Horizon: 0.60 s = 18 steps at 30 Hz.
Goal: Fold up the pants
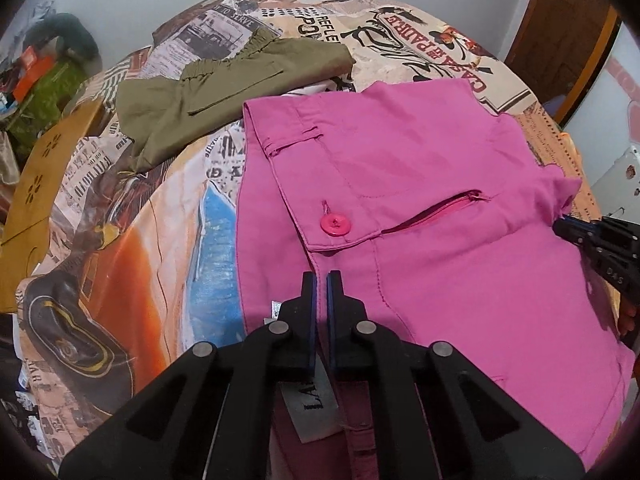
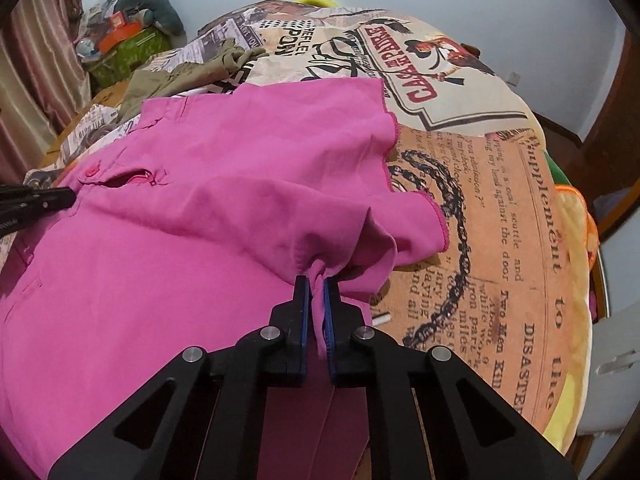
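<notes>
Two garments on one printed bedspread (image 1: 120,220): pink pants (image 1: 440,200), olive pants (image 1: 200,104).

The bright pink cotton pants (image 1: 420,184) carry a darker pink round button (image 1: 335,225) and zip. Beneath them the bed cover (image 2: 480,184) is printed in orange, cream and black newspaper collage with a blue patch. The crumpled shorts (image 1: 224,92) are olive green.

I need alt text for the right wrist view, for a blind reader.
The right gripper pinches a bunched fold of pink pants spread on a newspaper-print bedcover. The left gripper enters from the left edge, near the pink button.
</notes>
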### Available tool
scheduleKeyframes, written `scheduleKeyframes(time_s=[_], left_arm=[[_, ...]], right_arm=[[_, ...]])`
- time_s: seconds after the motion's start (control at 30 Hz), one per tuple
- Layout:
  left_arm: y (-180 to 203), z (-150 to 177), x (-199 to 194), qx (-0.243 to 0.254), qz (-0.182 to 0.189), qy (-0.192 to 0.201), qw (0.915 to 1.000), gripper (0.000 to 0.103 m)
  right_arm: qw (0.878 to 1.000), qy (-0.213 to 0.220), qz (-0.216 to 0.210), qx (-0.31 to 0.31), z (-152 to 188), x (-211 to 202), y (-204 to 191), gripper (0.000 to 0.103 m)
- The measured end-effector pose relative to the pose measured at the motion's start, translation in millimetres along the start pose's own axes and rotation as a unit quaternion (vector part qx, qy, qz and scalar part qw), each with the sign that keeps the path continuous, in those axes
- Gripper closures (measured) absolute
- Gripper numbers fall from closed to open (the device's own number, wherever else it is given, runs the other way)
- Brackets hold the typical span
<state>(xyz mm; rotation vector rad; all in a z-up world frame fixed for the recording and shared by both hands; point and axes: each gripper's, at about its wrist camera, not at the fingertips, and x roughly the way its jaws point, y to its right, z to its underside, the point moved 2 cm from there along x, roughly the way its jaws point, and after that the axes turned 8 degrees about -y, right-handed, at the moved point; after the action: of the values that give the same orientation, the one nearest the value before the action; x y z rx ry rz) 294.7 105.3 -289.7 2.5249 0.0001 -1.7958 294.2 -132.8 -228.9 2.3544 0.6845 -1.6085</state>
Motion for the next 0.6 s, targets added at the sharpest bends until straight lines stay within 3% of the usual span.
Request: scheduleKeyframes(time_s=[0.3, 0.43, 0.6], left_arm=[[1.1, 1.7, 3.1, 0.004, -0.003, 0.001, 1.0, 0.095], [1.0, 1.4, 1.5, 0.01, -0.005, 0.001, 0.9999, 0.095], [-7.1, -1.6, -16.9, -0.005, 0.005, 0.009, 0.9999, 0.093]], right_arm=[[0.999, -0.004, 0.01, 0.034, 5.5, -2.3, 10.3, 0.097], [0.997, -0.011, 0.04, 0.061, 13.1, -7.4, 26.7, 0.098], [0.997, 0.003, 0.03, 0.071, 21.3, -31.1, 44.0, 0.098]])
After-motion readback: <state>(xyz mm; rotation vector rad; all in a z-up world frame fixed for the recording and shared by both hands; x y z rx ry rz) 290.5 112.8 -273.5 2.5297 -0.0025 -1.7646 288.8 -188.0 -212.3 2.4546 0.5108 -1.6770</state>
